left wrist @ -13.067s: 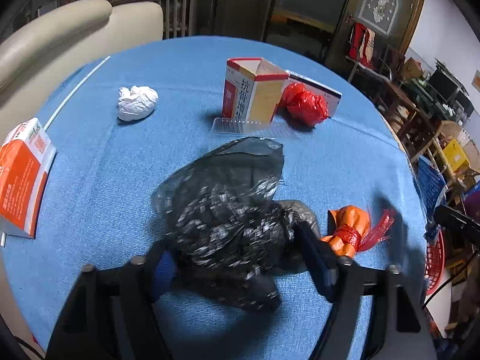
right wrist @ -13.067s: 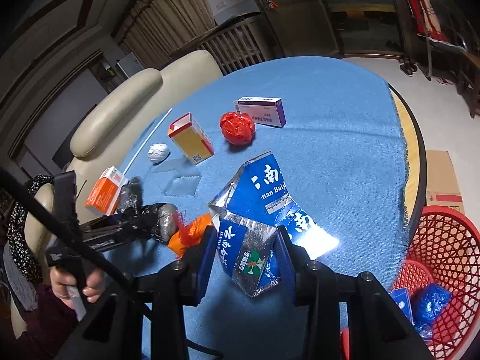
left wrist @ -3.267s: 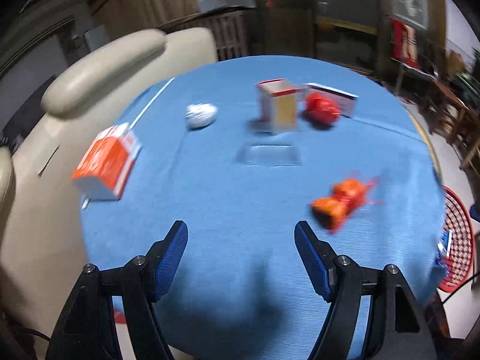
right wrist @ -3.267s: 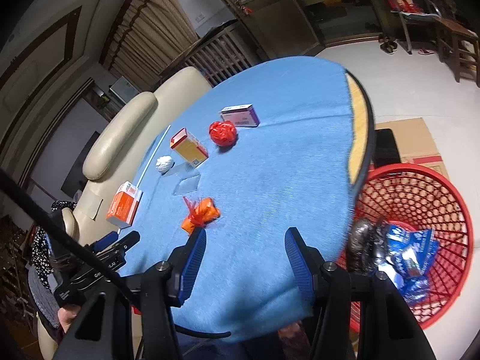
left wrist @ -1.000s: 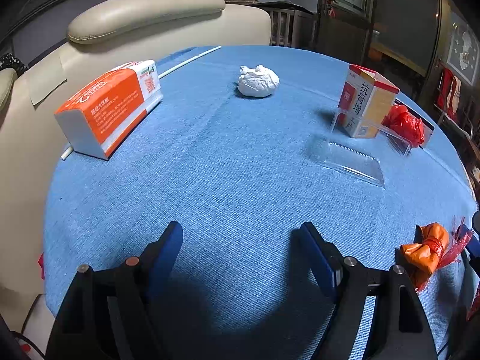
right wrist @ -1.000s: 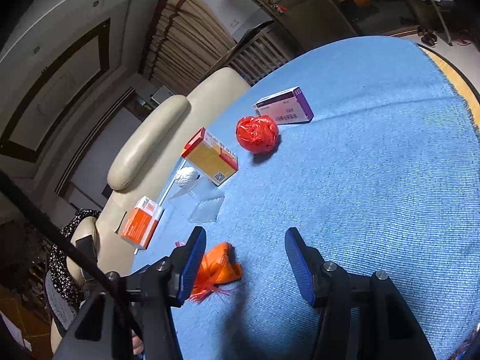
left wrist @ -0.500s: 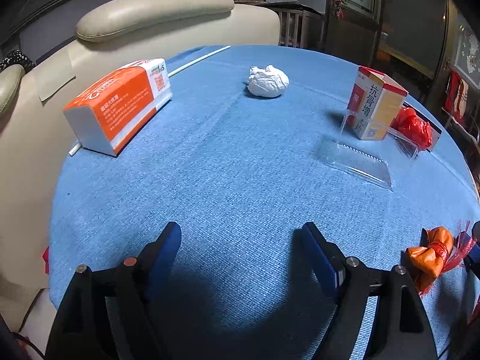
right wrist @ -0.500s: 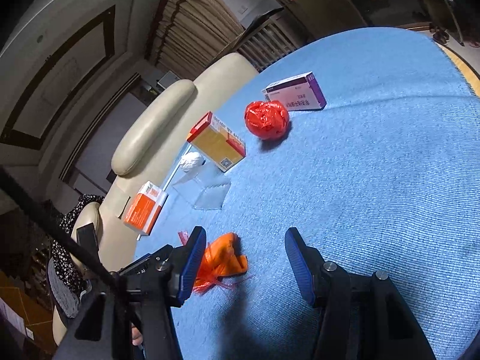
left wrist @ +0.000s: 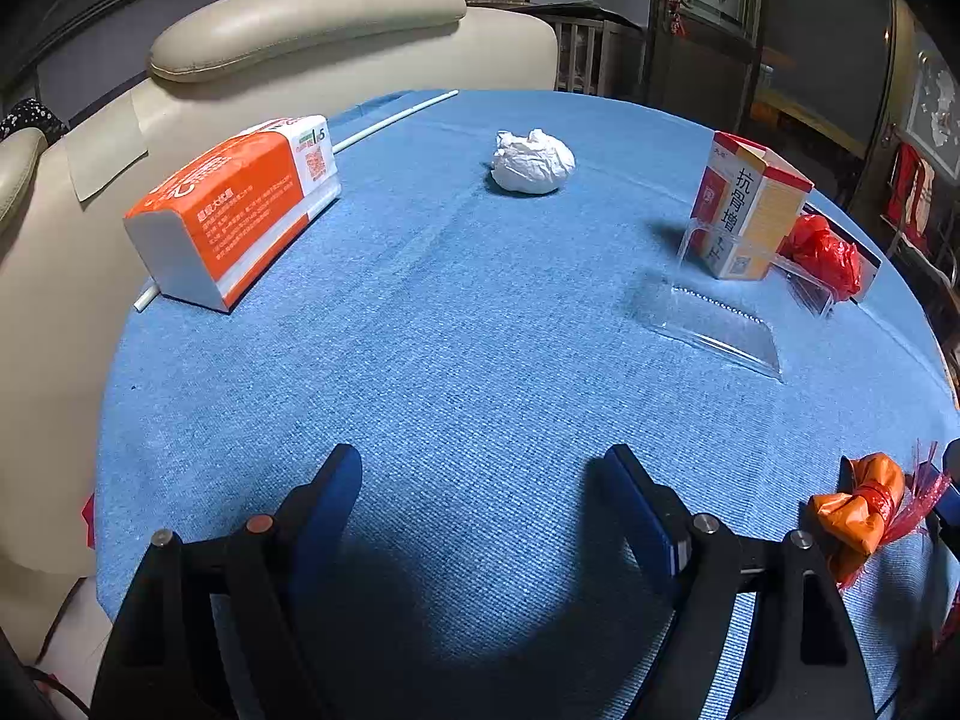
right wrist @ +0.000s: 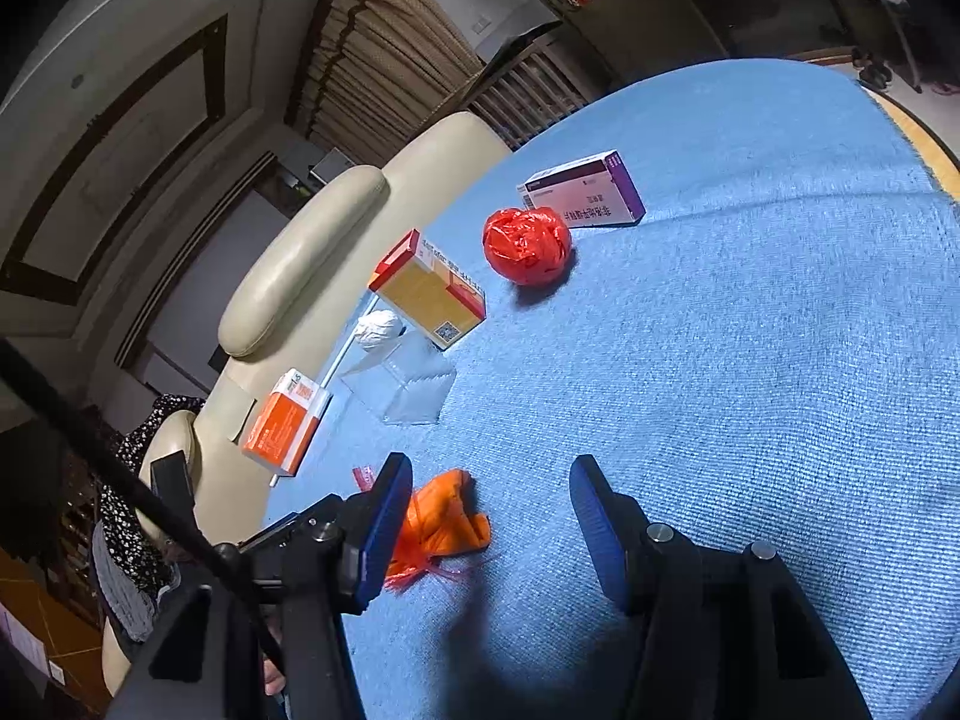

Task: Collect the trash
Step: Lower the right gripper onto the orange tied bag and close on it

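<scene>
Left gripper (left wrist: 483, 480) jaws apart over ribbed blue cloth (left wrist: 480, 360), right gripper (right wrist: 489, 501) gaping beside crinkled orange bag (right wrist: 444, 525)

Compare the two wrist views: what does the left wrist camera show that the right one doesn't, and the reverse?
Left wrist only: the open left gripper, nothing between its jaws.

Right wrist only: the purple-edged box and the open right gripper near the orange wad.

Both: blue tablecloth, orange tissue pack, white paper ball, yellow-and-red carton, clear plastic tray, red bag ball.
</scene>
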